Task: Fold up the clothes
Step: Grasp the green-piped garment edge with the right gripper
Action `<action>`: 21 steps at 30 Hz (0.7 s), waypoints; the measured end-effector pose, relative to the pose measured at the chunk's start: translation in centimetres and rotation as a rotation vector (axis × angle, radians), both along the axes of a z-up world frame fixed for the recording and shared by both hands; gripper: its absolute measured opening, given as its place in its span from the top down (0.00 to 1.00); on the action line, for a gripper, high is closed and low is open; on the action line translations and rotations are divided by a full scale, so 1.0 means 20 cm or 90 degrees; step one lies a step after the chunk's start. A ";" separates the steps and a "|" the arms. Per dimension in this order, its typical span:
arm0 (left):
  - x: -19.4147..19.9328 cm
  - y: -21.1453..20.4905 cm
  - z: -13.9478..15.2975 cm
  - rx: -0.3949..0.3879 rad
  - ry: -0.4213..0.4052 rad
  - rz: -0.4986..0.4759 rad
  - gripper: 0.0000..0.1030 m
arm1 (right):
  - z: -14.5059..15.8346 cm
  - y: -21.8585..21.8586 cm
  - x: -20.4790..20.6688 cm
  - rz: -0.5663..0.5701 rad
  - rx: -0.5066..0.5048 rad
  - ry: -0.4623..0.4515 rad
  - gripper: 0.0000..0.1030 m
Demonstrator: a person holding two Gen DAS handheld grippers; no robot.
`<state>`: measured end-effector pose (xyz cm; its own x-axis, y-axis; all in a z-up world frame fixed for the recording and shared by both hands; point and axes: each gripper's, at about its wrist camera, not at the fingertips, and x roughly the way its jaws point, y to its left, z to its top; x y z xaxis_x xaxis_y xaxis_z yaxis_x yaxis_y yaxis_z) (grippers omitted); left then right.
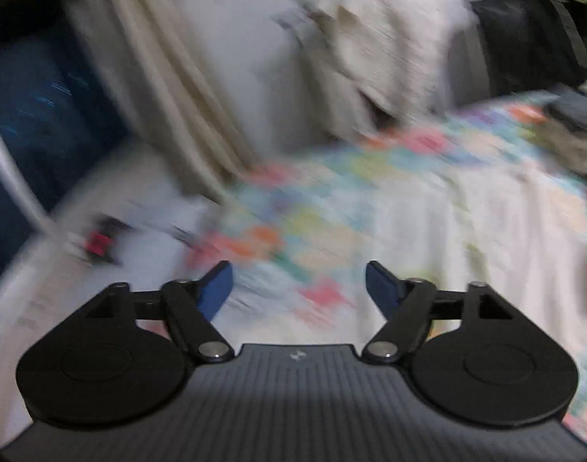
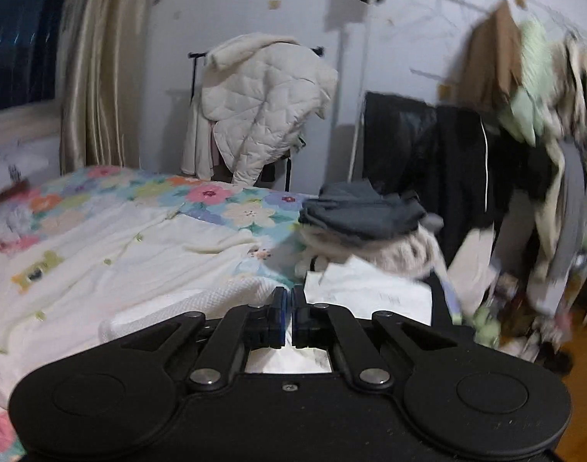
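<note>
Plainly, the work sits on a bed with a floral patchwork cover (image 2: 216,200).

- Cream-white garment with small green and yellow appliqué patches (image 2: 112,254): spread wide over the near half of the bed, wrinkled, one ridge of cloth raised near its far edge. Not a compact fold; whether some fold is already laid in it cannot be told.
- White waffle-textured cloth (image 2: 216,300): lies just before the right tongs, edge rolled or doubled. Could be part of the cream garment or a separate piece; cannot tell.
- Heap of clothes at the far right corner of the bed, dark grey piece on top (image 2: 363,211), pale fuzzy one below: rumpled, not squared. Looks like stock waiting rather than a finished stack, but that is only a judgement.
- Left tongs (image 1: 298,288): blue pads spread wide, nothing between them, hanging above the cover near the cream garment's edge. View heavily blurred.
- Right tongs (image 2: 288,308): pads pressed nearly together, thin slit between. White cloth shows just beyond and beneath the tips; whether any is pinched cannot be told.
- Background: quilted beige jacket on a rack (image 2: 262,104), dark clothing hung at right.

Progress judgement: no tidy folded pile is visible. The spread garment fits either laying-out for folding or a fold partway through.
</note>
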<state>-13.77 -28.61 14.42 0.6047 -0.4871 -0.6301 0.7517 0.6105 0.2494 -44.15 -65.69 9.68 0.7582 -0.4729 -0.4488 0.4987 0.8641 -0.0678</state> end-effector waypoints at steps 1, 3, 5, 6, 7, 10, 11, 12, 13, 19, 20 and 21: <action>-0.02 -0.05 -0.06 -0.007 0.030 -0.030 0.25 | -0.01 0.00 -0.02 -0.002 0.007 0.002 0.99; -0.06 -0.14 -0.17 -0.020 0.089 -0.091 0.27 | -0.04 0.02 -0.03 -0.019 -0.014 0.022 0.99; -0.10 -0.24 -0.28 -0.033 0.148 -0.151 0.28 | -0.05 0.04 -0.02 -0.008 -0.022 0.033 0.99; -0.12 -0.28 -0.33 -0.040 0.177 -0.181 0.28 | -0.05 0.05 -0.02 0.006 -0.028 0.038 0.99; -0.14 -0.33 -0.39 -0.047 0.207 -0.211 0.28 | -0.05 0.10 -0.01 0.048 -0.029 0.051 0.98; -0.24 -0.57 -0.59 -0.080 0.289 -0.307 0.28 | -0.11 0.25 0.08 0.176 -0.045 0.117 0.97; -0.29 -0.68 -0.66 -0.098 0.311 -0.334 0.27 | -0.16 0.32 0.12 0.214 -0.059 0.157 0.93; -0.33 -0.77 -0.72 -0.109 0.320 -0.350 0.27 | -0.21 0.38 0.16 0.251 -0.073 0.199 0.85; -0.37 -0.85 -0.78 -0.114 0.324 -0.365 0.27 | -0.26 0.43 0.19 0.274 -0.085 0.232 0.78; -0.43 -1.20 -1.04 -0.104 0.411 -0.420 0.60 | -0.50 0.50 0.32 0.333 -0.115 0.334 0.52; -0.42 -1.22 -1.07 -0.099 0.447 -0.426 0.94 | -0.52 0.48 0.34 0.331 -0.113 0.336 0.51; -0.41 -1.22 -1.08 -0.092 0.484 -0.425 0.95 | -0.55 0.46 0.35 0.326 -0.112 0.337 0.50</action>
<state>-21.87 -53.03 -7.14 -0.3529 -0.6806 -0.6421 0.8783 -0.0044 -0.4780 -37.07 -56.44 -1.32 0.6069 -0.2178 -0.7643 -0.0992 0.9334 -0.3448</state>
